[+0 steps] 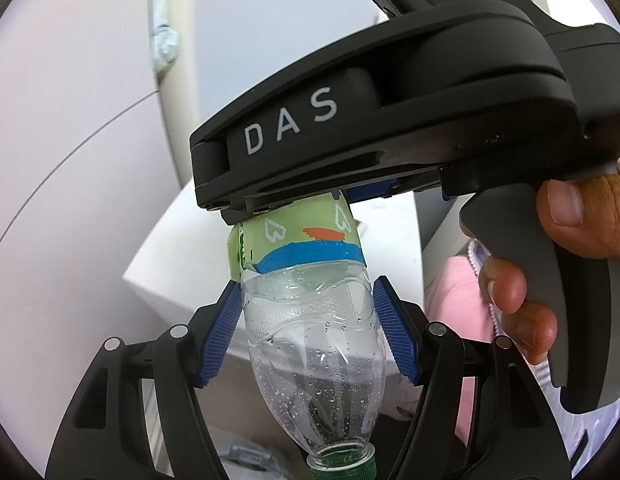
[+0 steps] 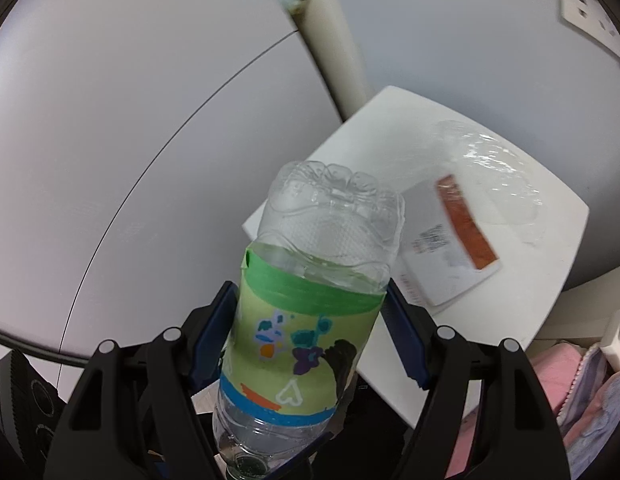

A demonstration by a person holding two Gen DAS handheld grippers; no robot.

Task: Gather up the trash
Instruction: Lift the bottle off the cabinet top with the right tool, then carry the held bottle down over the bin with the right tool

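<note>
The left gripper and right gripper both pinched the plastic bottle, held in the air between them, cap toward the left one. With droplets beading its crumpled wall, it could slip or buckle if either loosened unevenly.

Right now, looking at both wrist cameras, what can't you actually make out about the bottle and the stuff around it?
- Bottle cap: cut off by the bottom edge in the left wrist view, dim in the right.
- Right gripper pads on the label: hidden by the bottle in the right wrist view.
- White card print: too blurred to read, right wrist view.
- Clear plastic on the table: smeared, shape unclear.
- No trash bin in either view.
</note>
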